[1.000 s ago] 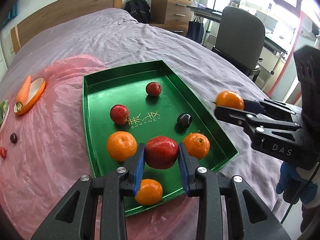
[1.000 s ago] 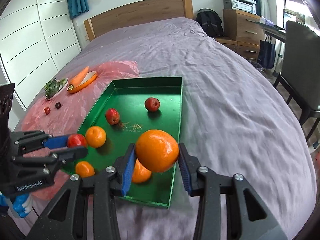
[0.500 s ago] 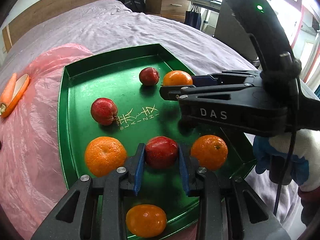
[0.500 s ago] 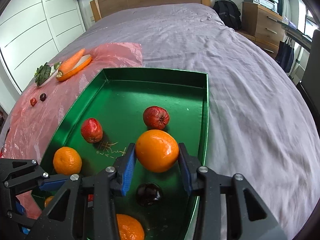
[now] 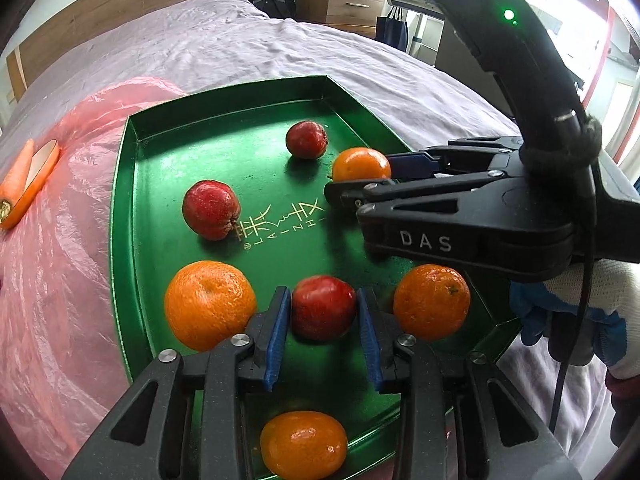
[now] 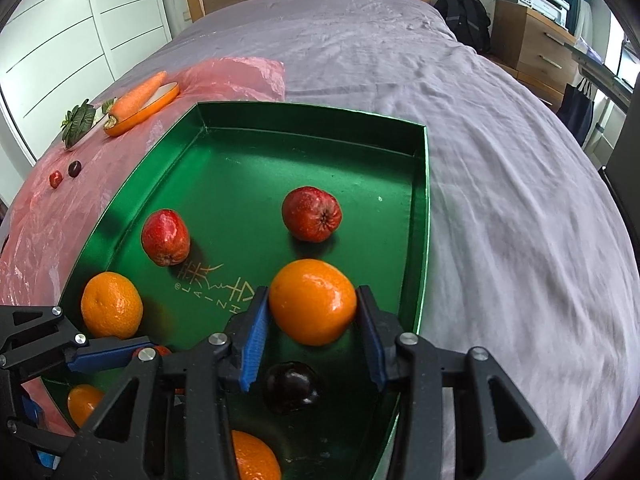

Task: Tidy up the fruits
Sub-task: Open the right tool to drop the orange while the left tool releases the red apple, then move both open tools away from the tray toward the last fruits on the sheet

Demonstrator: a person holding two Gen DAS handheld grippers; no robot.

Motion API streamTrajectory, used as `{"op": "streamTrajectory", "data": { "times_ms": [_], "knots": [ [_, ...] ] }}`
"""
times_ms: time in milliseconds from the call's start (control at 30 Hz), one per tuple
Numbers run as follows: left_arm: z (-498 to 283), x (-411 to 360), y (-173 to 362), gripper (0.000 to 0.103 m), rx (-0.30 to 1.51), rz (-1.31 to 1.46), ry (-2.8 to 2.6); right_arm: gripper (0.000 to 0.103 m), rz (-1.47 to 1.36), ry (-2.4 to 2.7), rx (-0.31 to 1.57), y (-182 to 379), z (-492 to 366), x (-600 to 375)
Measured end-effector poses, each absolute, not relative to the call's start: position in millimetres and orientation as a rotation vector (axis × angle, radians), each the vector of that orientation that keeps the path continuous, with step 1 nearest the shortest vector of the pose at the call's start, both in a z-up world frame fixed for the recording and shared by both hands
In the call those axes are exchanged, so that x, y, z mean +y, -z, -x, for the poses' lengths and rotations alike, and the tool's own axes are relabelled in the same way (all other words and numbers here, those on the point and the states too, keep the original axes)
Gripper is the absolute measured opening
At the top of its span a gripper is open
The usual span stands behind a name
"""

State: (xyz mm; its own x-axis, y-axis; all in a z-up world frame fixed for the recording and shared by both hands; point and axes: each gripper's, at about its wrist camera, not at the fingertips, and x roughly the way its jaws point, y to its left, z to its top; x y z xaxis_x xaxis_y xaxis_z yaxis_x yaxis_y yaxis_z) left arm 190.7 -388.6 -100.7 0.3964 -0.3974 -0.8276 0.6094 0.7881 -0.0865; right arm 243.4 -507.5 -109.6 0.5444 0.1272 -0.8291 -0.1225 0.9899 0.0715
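So the green tray (image 5: 120, 216) sits on the bed (image 6: 500, 200), partly over a pink plastic sheet (image 5: 52, 280), with oranges and red apples scattered inside. The left gripper (image 5: 323, 334) has a red apple (image 5: 323, 312) between its fingers down on the tray floor; they've just been opening, with small gaps at both pads. Same with the right gripper (image 6: 312, 336): its fingers have just been spreading around an orange (image 6: 313, 301) resting in the tray. A dark plum (image 6: 291, 387) lies just below it.
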Motion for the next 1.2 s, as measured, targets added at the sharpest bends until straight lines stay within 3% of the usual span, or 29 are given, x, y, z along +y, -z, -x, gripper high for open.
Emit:
{"op": "streamTrajectory", "data": {
  "times_ms": [33, 100, 500, 1200],
  "knots": [
    [-190, -389, 99, 0.039, 0.967, -0.247, 0.641, 0.091, 0.005, -0.149, 0.985, 109, -243, -506],
    [-189, -385, 92, 0.043, 0.952, -0.245, 0.633, 0.099, 0.023, -0.144, 0.984, 108, -244, -502],
    [-160, -349, 46, 0.049, 0.896, -0.201, 0.594, 0.100, 0.029, -0.077, 0.916, 64, -208, -501],
    [-67, -286, -2, 0.057, 0.857, -0.171, 0.531, 0.101, -0.031, -0.014, 0.920, 30, -49, -475]
  ]
}}
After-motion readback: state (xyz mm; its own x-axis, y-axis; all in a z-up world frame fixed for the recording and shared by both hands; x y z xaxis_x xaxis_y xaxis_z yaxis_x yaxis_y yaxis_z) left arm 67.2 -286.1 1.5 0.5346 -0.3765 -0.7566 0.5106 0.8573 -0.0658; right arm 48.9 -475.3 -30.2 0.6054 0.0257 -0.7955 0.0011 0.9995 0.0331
